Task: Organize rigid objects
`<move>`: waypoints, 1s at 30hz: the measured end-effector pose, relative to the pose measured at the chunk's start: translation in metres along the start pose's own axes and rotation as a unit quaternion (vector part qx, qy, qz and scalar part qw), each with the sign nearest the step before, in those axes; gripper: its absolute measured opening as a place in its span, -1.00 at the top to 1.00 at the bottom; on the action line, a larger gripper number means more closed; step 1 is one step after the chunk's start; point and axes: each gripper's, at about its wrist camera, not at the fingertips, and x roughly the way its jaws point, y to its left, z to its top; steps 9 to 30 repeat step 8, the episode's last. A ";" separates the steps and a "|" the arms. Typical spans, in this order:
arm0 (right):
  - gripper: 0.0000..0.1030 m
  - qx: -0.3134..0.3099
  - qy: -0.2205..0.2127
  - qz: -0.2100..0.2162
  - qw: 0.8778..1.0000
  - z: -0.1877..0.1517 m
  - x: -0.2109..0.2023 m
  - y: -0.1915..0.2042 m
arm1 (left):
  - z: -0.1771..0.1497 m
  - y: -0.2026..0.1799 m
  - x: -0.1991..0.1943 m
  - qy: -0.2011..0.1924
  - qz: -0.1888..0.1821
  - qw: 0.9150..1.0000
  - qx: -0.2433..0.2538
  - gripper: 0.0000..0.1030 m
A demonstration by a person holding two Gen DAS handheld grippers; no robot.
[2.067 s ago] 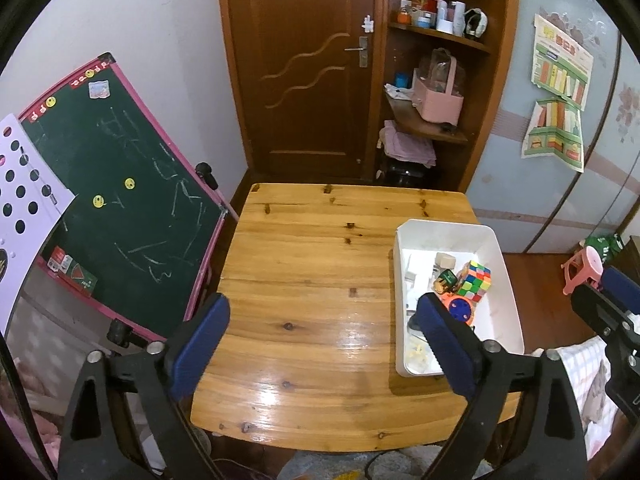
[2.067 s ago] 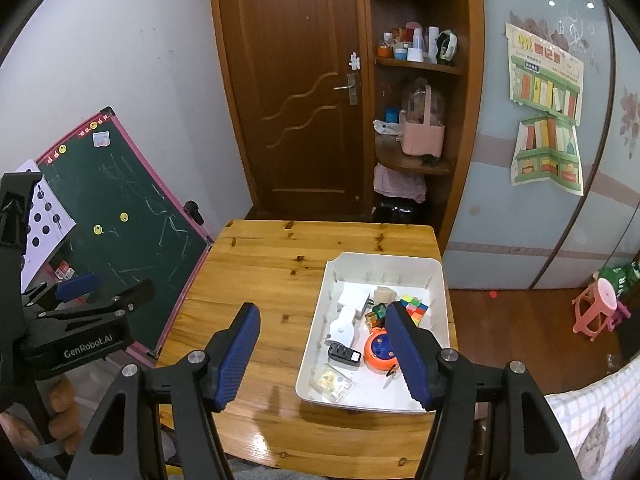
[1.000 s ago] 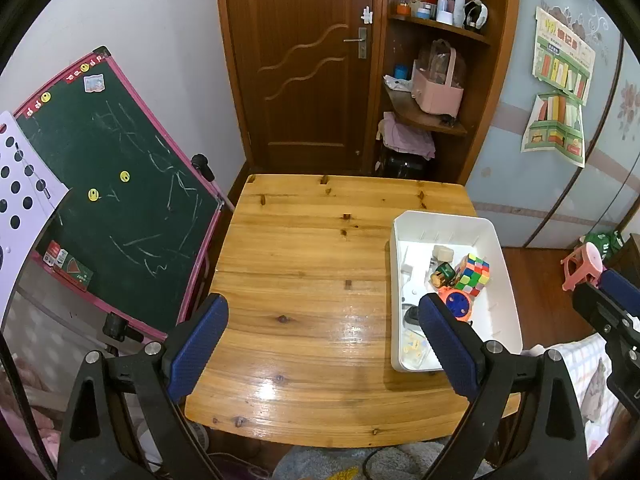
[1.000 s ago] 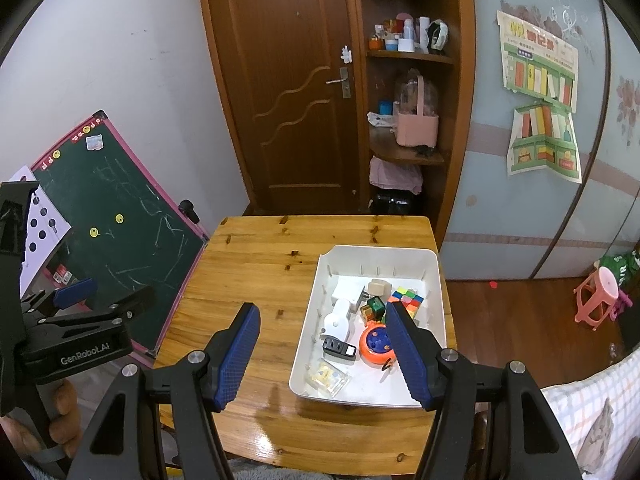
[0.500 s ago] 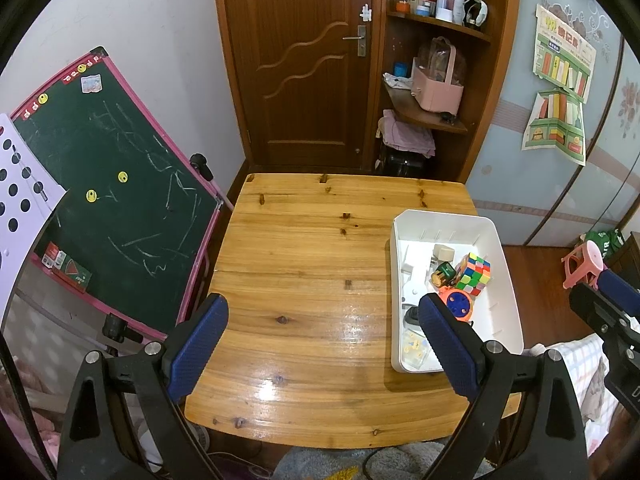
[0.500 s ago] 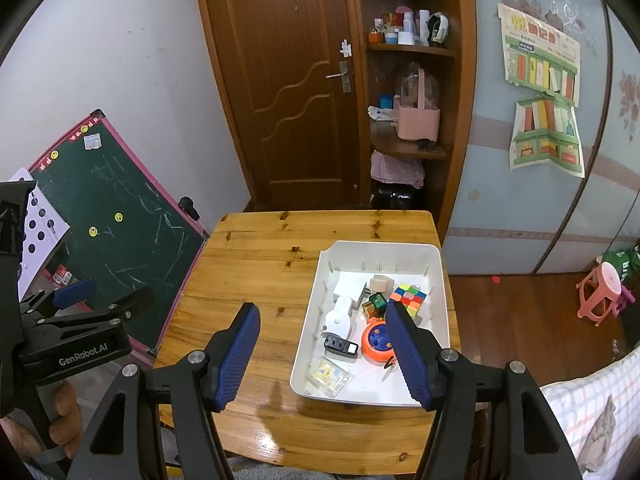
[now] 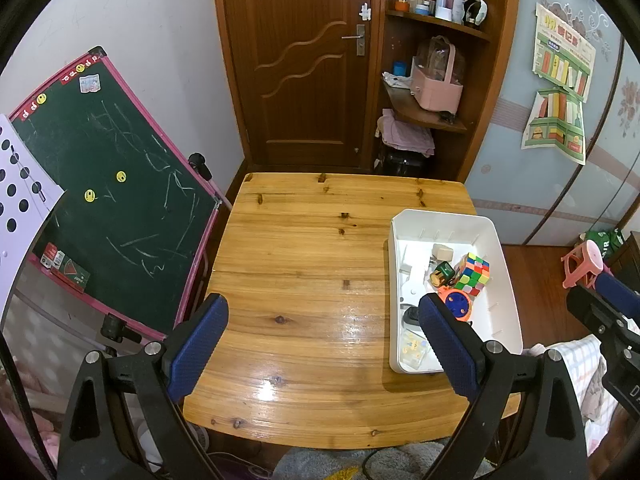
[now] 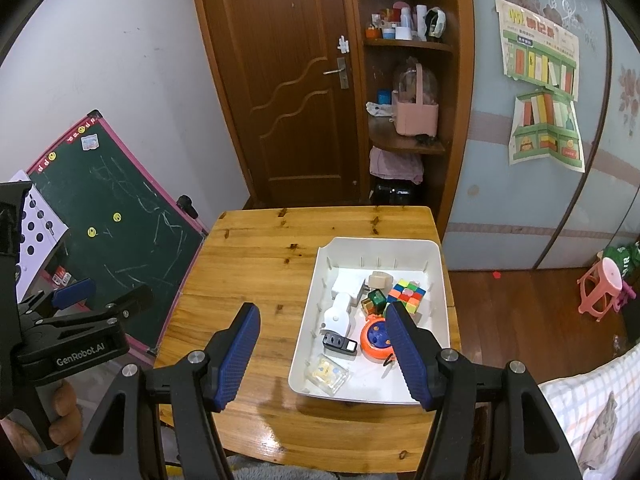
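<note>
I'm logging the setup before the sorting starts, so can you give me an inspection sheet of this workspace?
Surface: glossy wooden table, bare apart from the bin.
Job's things: white plastic bin on the table's right side, holding a multicoloured puzzle cube, orange round toy, black remote, small beige block and clear packet.
Clutter: nothing seen on the table.
Grippers: left hand-held gripper and right hand-held gripper both open, empty, above the table's near edge.
Cables: a dark cord on the floor below the near edge.
Surroundings: green chalkboard, brown door, corner shelves.
</note>
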 end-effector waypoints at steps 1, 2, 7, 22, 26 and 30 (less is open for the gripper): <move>-0.28 0.001 0.001 0.000 1.000 0.000 0.001 -0.001 | 0.000 0.000 0.000 0.001 0.000 1.000 0.000 -0.88; -0.28 0.002 0.002 0.001 1.000 0.000 0.001 -0.002 | 0.000 0.001 0.000 0.001 -0.001 1.000 0.001 -0.88; -0.28 0.003 0.005 0.002 1.000 0.001 0.003 -0.001 | -0.001 0.001 0.003 0.002 -0.001 1.000 0.002 -0.88; -0.28 0.003 0.005 0.002 1.000 0.001 0.003 -0.001 | -0.002 0.001 0.003 0.003 -0.001 1.000 0.003 -0.88; -0.28 0.003 0.005 0.002 1.000 0.001 0.003 -0.001 | -0.002 0.001 0.003 0.003 -0.001 1.000 0.003 -0.88; -0.28 0.003 0.005 0.002 1.000 0.001 0.003 -0.001 | -0.002 0.001 0.003 0.003 -0.001 1.000 0.003 -0.88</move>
